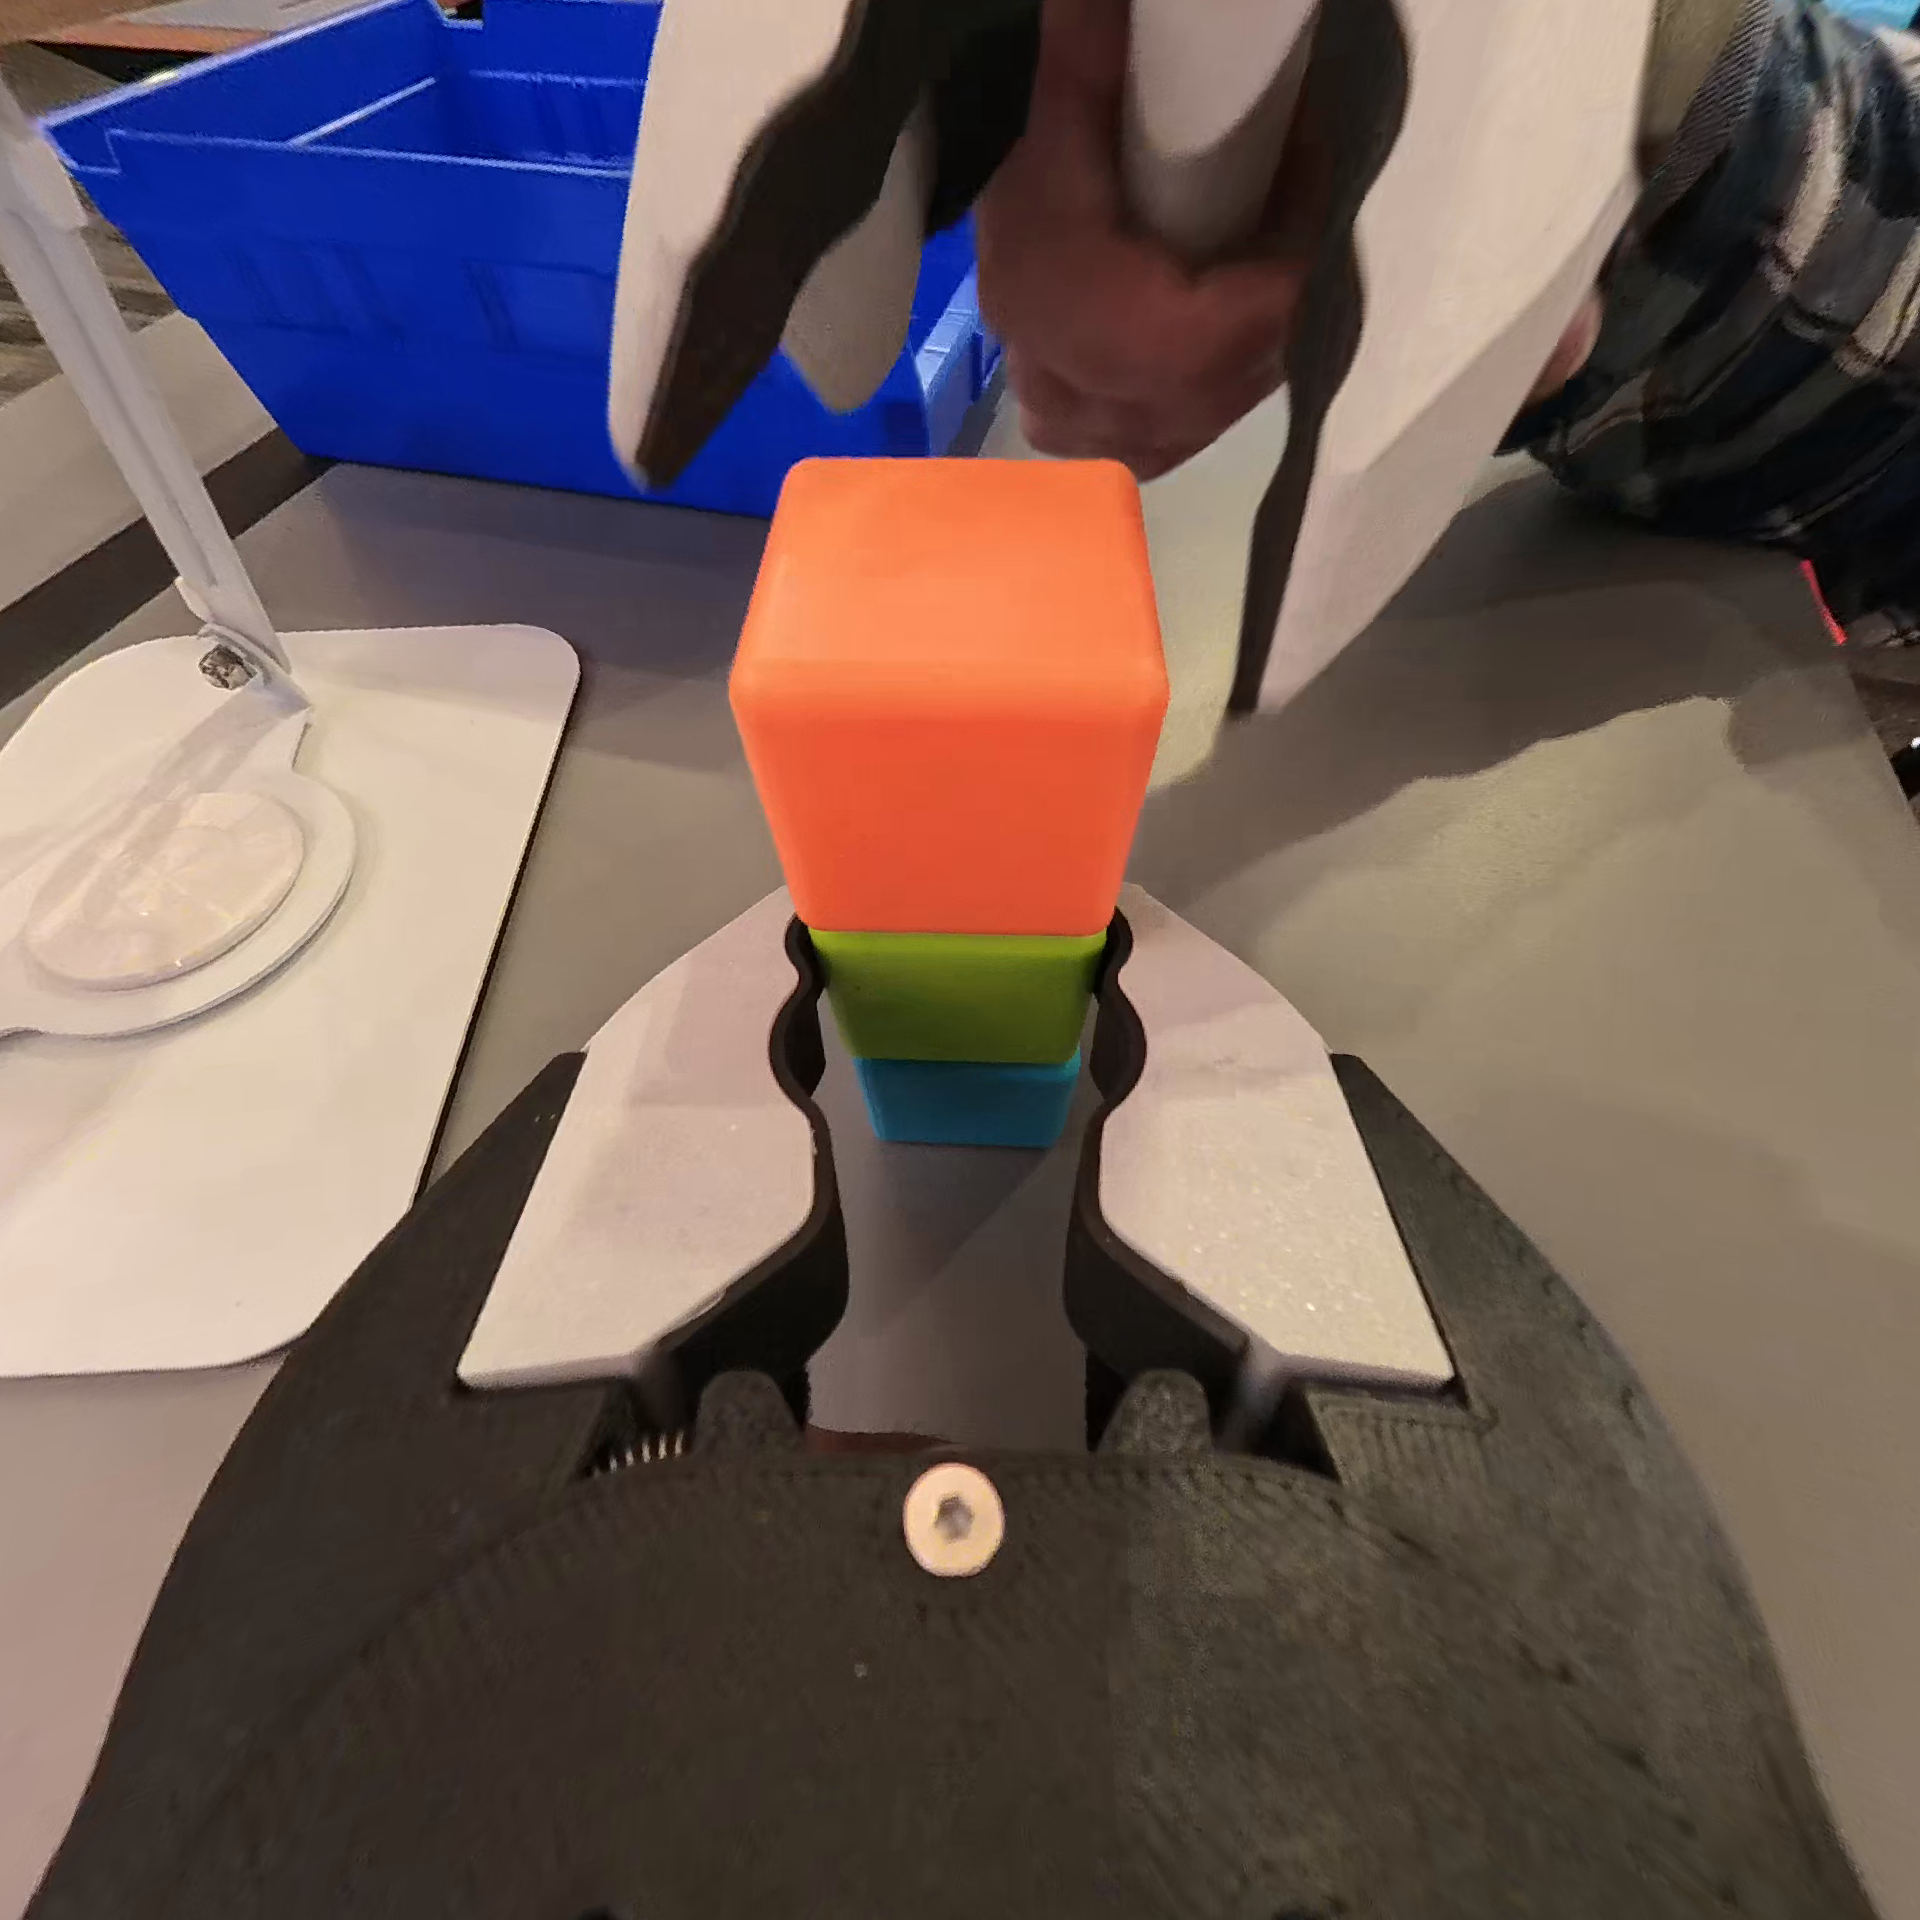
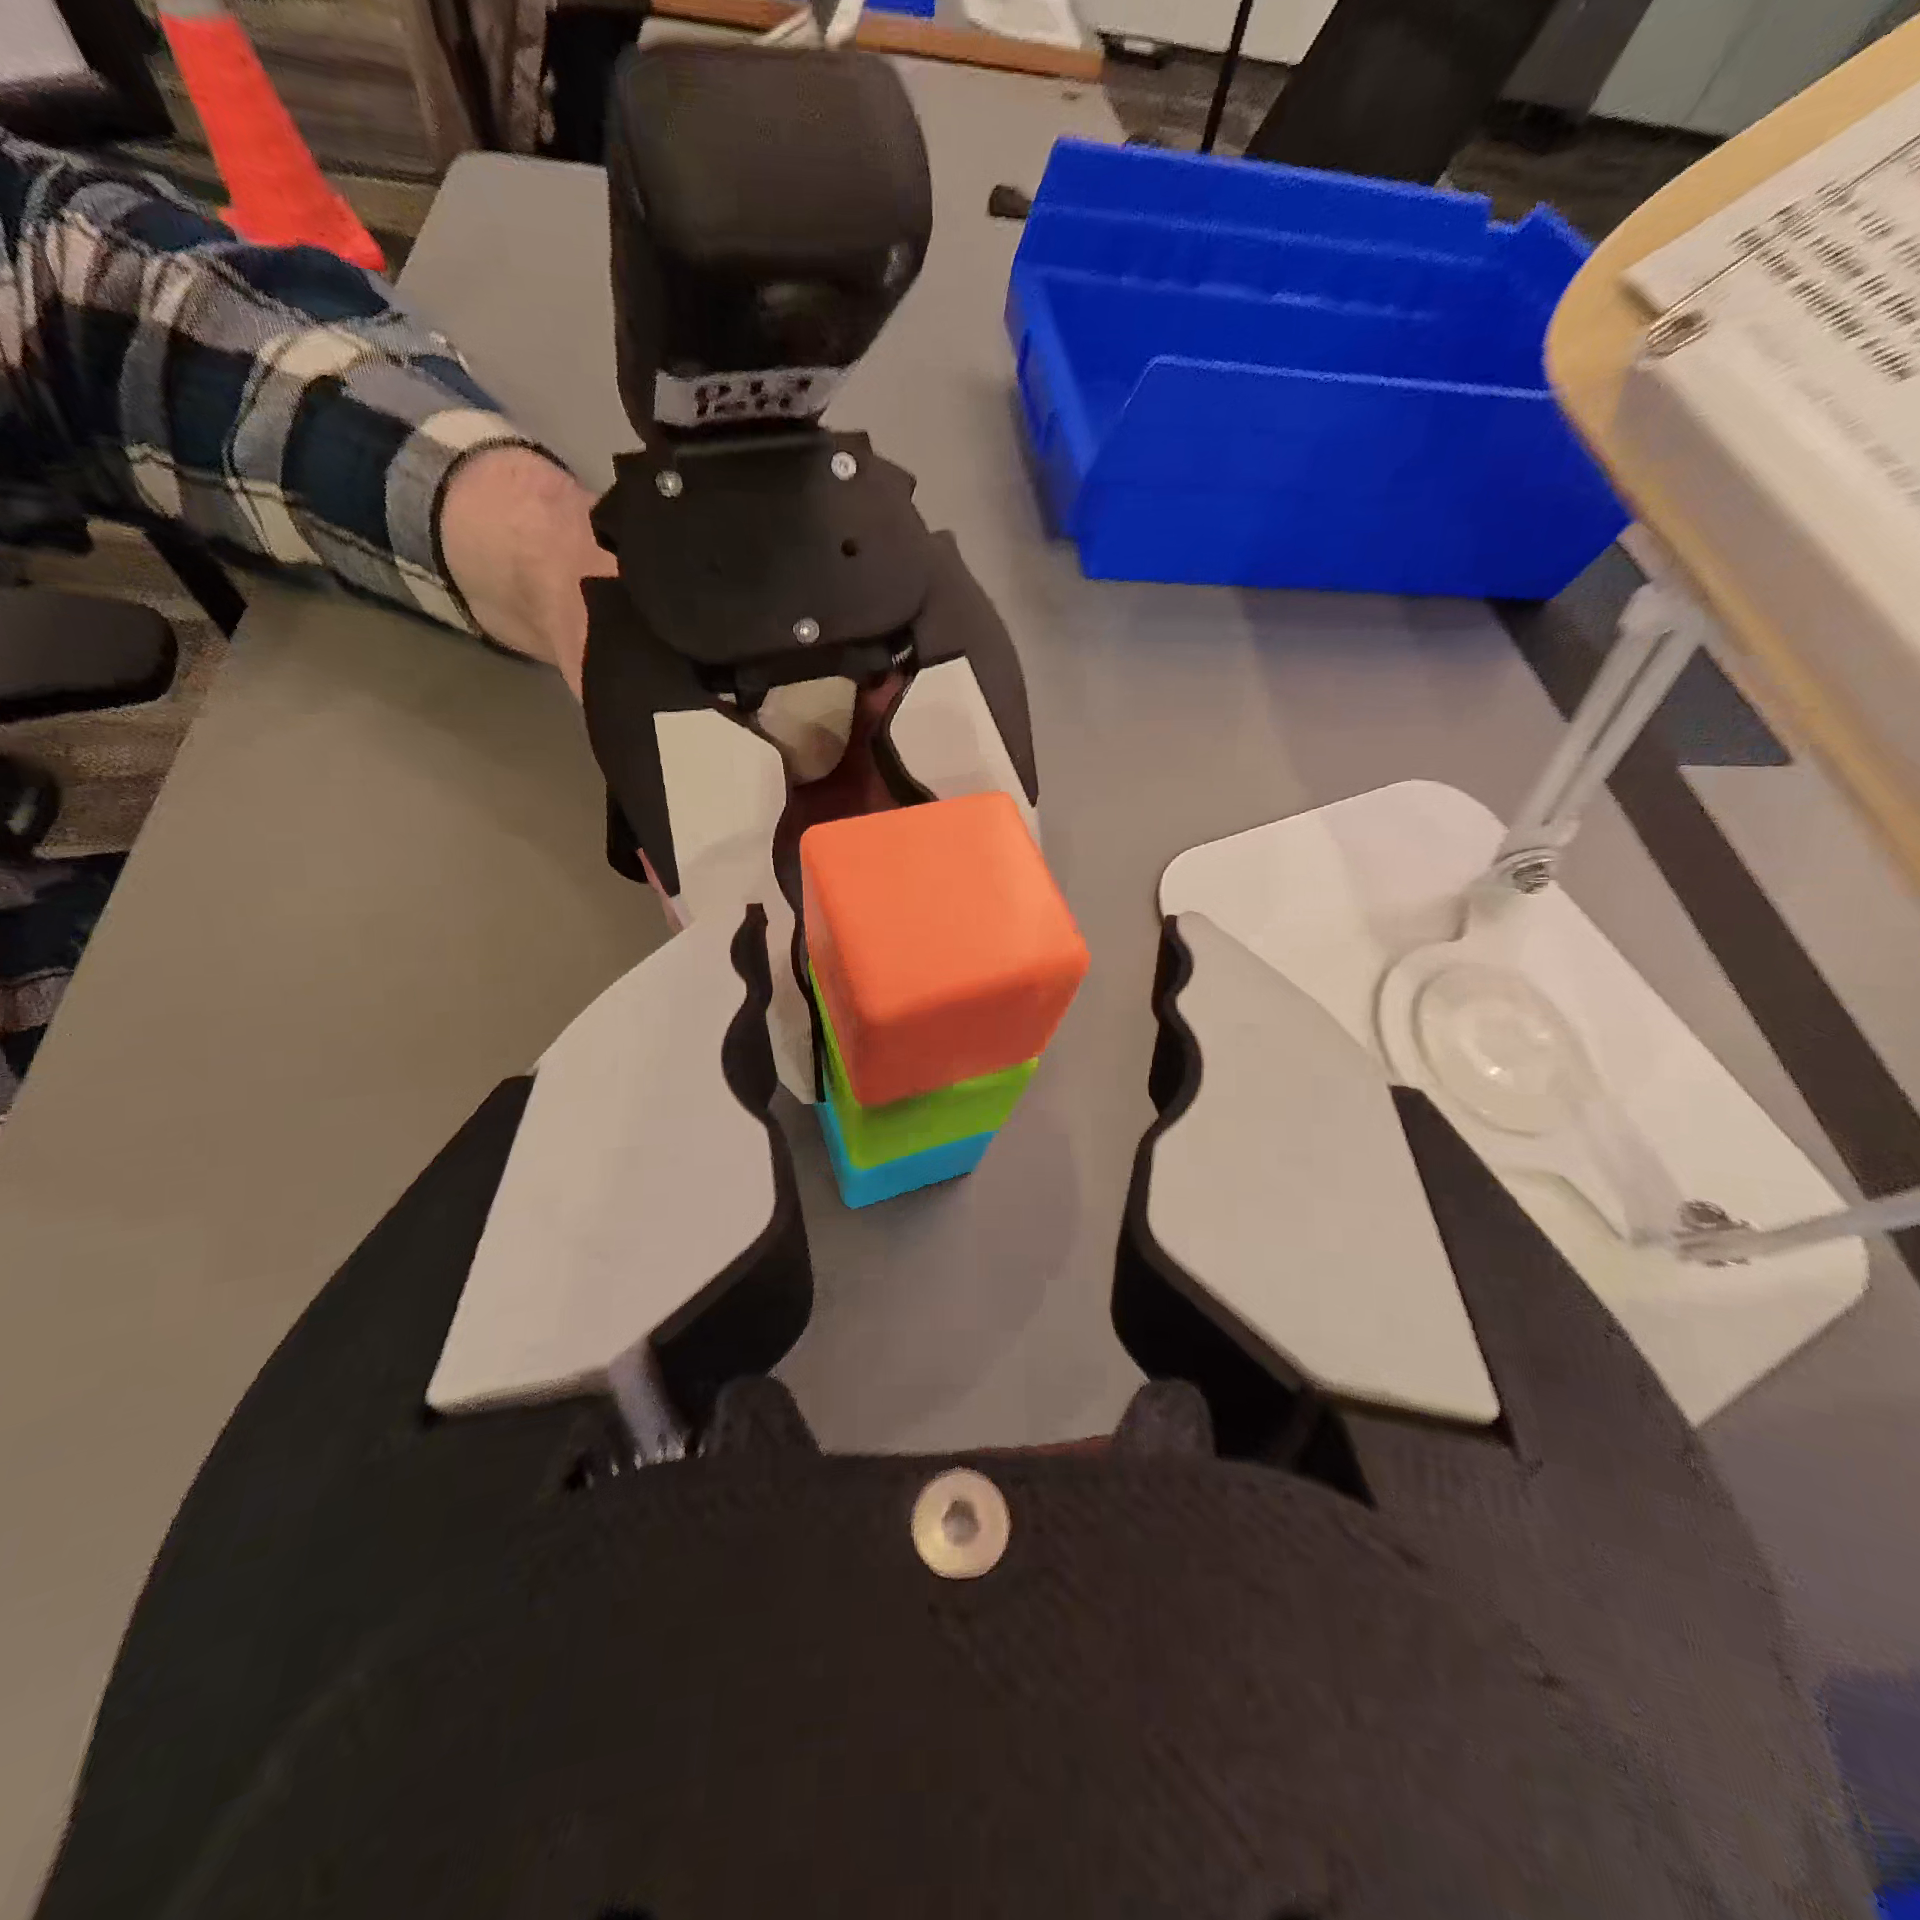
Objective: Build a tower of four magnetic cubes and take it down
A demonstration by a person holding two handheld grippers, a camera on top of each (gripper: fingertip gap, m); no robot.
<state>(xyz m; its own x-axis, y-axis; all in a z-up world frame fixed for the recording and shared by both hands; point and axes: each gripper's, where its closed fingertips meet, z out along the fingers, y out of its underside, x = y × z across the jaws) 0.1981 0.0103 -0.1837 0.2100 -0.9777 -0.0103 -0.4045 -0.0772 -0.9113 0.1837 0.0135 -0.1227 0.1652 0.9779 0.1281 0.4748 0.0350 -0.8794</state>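
Note:
A tower of three cubes stands on the grey table point(image 1: 1507, 1039): an orange cube point(image 1: 945, 707) on top, a green cube point(image 1: 956, 992) in the middle, a blue cube point(image 1: 966, 1101) at the bottom. My left gripper point(image 1: 956, 966) is shut on the green cube, one fingertip on each side. My right gripper point(image 2: 961, 935) is open and hovers above the tower, with the orange cube point(image 2: 935, 945) between its fingers and a gap on each side. The green cube point(image 2: 935, 1117) and the blue cube point(image 2: 904, 1174) show below it.
A blue bin point(image 2: 1299, 416) stands at the back of the table point(image 2: 364, 935). A white stand base point(image 2: 1558, 1039) with a clear disc lies beside the tower and carries a tilted board with paper point(image 2: 1766, 364). A plaid sleeve point(image 2: 260, 395) reaches in. An orange cone point(image 2: 260, 135) stands beyond the table. The gap from one gripper's tips to the other's is roughly 6 cm.

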